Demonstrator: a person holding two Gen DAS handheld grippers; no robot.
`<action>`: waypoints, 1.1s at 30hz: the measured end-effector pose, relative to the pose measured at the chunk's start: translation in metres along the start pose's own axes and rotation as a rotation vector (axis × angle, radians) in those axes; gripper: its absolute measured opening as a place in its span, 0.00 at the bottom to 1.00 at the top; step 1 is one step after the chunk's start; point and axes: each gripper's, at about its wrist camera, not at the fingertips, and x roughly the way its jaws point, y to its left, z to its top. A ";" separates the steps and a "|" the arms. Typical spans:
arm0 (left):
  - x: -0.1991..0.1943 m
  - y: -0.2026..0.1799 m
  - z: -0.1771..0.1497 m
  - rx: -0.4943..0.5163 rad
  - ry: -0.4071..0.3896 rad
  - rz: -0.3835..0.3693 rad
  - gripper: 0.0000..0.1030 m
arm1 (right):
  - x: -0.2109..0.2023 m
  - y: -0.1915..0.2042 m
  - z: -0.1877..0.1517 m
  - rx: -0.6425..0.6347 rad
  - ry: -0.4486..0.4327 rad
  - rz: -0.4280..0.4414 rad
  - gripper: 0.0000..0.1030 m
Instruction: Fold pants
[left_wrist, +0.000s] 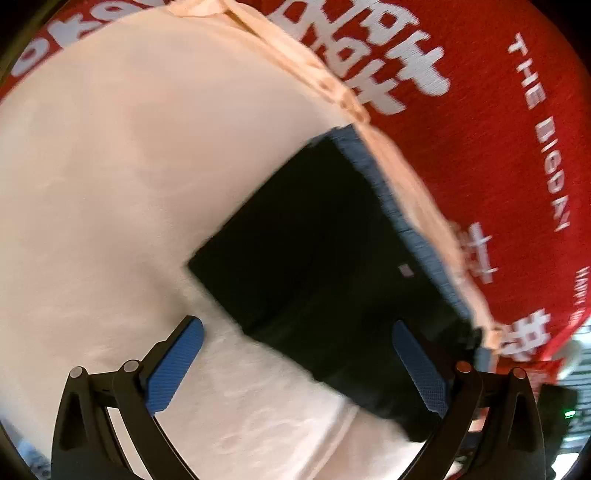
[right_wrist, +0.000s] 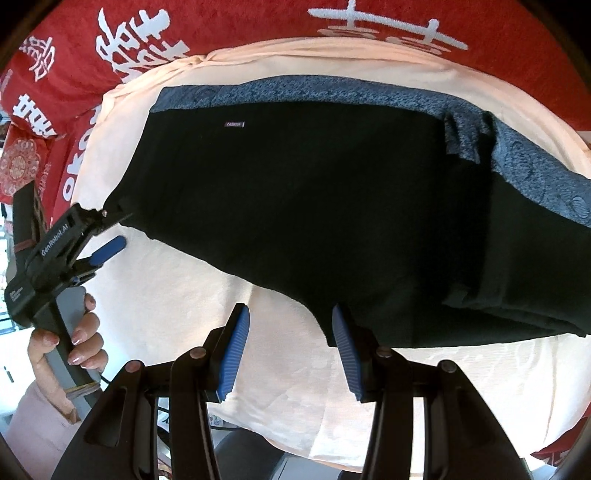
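Black pants (right_wrist: 314, 206) with a blue-grey patterned waistband (right_wrist: 517, 162) lie folded on a pale peach cloth (right_wrist: 166, 295). In the right wrist view my right gripper (right_wrist: 291, 343) hovers over the pants' near edge. Its jaws stand apart, with only the peach cloth and the hem's corner showing between them. A hand (right_wrist: 85, 343) holds my left gripper (right_wrist: 114, 229) at the pants' left end. In the left wrist view the pants (left_wrist: 325, 266) are blurred. My left gripper (left_wrist: 295, 354) is open, one finger over the cloth and the other over the black fabric.
A red blanket (right_wrist: 258, 22) with white characters lies under the peach cloth and rings it on the far side and left. A pink sleeve (right_wrist: 40, 424) shows at the lower left. The cloth's front edge (right_wrist: 332, 461) drops off below my right gripper.
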 end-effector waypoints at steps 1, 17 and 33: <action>0.001 -0.003 0.000 -0.009 0.006 -0.046 0.99 | 0.001 0.001 0.000 -0.003 0.003 0.002 0.49; 0.002 -0.016 0.007 -0.089 -0.056 -0.144 0.99 | 0.008 0.013 0.001 -0.026 0.003 0.025 0.49; 0.030 -0.128 -0.055 0.686 -0.206 0.507 0.35 | -0.043 0.011 0.080 -0.109 -0.116 0.040 0.49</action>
